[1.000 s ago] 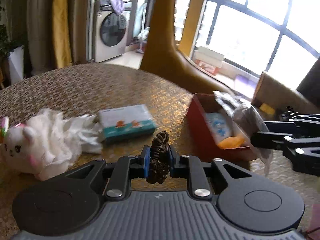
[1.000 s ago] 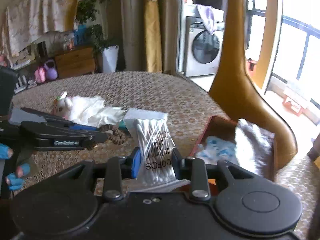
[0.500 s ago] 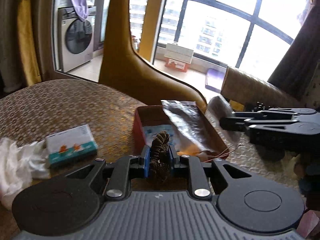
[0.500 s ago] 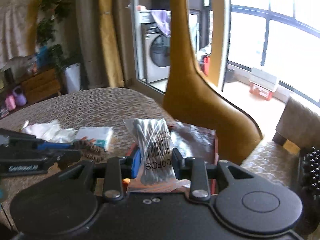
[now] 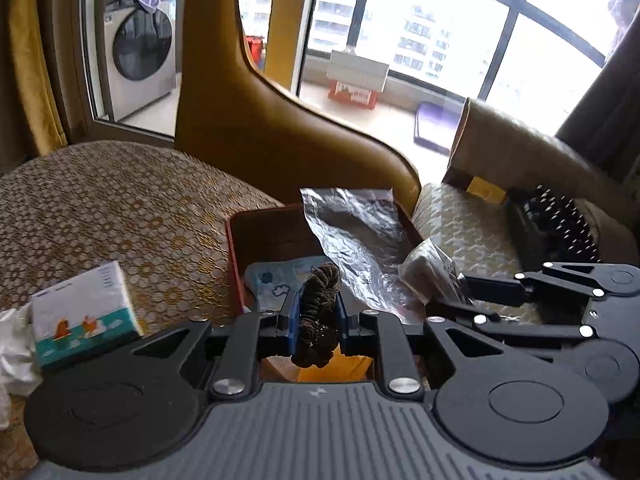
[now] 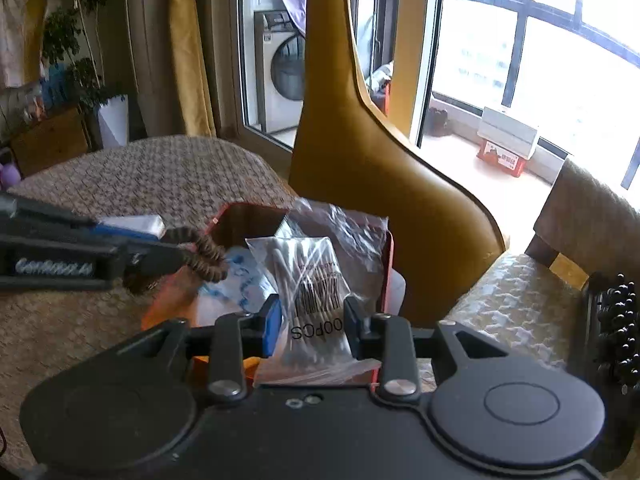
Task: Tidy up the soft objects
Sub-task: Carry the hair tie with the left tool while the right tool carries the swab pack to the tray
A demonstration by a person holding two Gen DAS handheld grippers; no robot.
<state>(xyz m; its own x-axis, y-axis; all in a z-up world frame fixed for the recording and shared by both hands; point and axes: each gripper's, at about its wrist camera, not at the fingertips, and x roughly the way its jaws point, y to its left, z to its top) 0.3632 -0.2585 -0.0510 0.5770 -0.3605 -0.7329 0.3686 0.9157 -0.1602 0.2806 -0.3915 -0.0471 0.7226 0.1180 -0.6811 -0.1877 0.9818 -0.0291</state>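
My left gripper (image 5: 318,318) is shut on a brown scrunchie (image 5: 318,312) and holds it over the near end of the red box (image 5: 256,224). It also shows in the right wrist view (image 6: 168,258) with the scrunchie (image 6: 204,254). My right gripper (image 6: 312,326) is shut on a clear bag of cotton swabs (image 6: 312,280), held over the red box (image 6: 388,264). In the left wrist view the right gripper (image 5: 466,298) holds that bag (image 5: 430,270) at the box's right side. The box holds a blue-white packet (image 5: 276,284), a crinkled clear bag (image 5: 352,232) and something orange (image 5: 340,366).
A tissue pack (image 5: 82,316) and white cloth (image 5: 12,356) lie on the woven table (image 5: 112,200) at the left. A mustard chair back (image 5: 256,120) stands behind the box. A cushioned seat (image 5: 464,224) with a black spiky brush (image 5: 556,224) is at the right.
Both grippers have moved in over the red box with their loads. The tissue pack and white cloth have slid toward the left edge of the left wrist view.
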